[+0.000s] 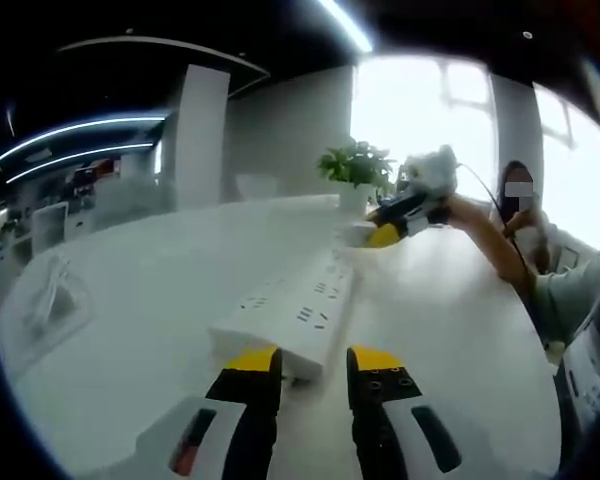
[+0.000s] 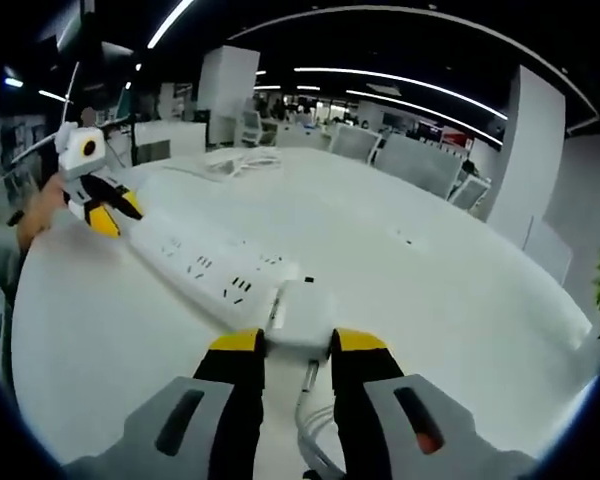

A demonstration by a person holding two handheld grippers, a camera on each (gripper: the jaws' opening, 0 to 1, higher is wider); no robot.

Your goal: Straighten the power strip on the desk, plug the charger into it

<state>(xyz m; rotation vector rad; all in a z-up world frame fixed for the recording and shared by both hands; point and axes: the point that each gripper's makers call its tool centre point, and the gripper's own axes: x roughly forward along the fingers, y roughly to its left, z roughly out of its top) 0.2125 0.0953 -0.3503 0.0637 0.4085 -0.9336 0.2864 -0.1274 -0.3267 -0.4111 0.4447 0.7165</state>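
White and broad, the curved bench (image 1: 160, 330) stretches across an open office with ceiling light strips, a white pillar and bright windows. A long white plastic power strip (image 1: 295, 310) lies flat on the bench, running between the two tongs.

From the left gripper view, the left tongs (image 1: 313, 362), black with yellow tips, stand at the near end of the power strip, jaws parted, one tip touching the strip's end corner and the other beside it; they are released, grasping nothing. At the strip's far end, the right tongs (image 1: 385, 232) rest low on the bench, held by a person's hand (image 1: 460, 212). A green potted plant (image 1: 355, 165) stands behind them, and a coil of white cable (image 1: 50, 290) lies well apart to the left.

From the right gripper view, the right tongs (image 2: 298, 342) are clenched on a white square charger (image 2: 302, 315), which touches the near end of the power strip (image 2: 205, 265). The charger's white cord (image 2: 310, 420) trails back between the jaws. The left tongs (image 2: 105, 215) sit at the strip's far end.
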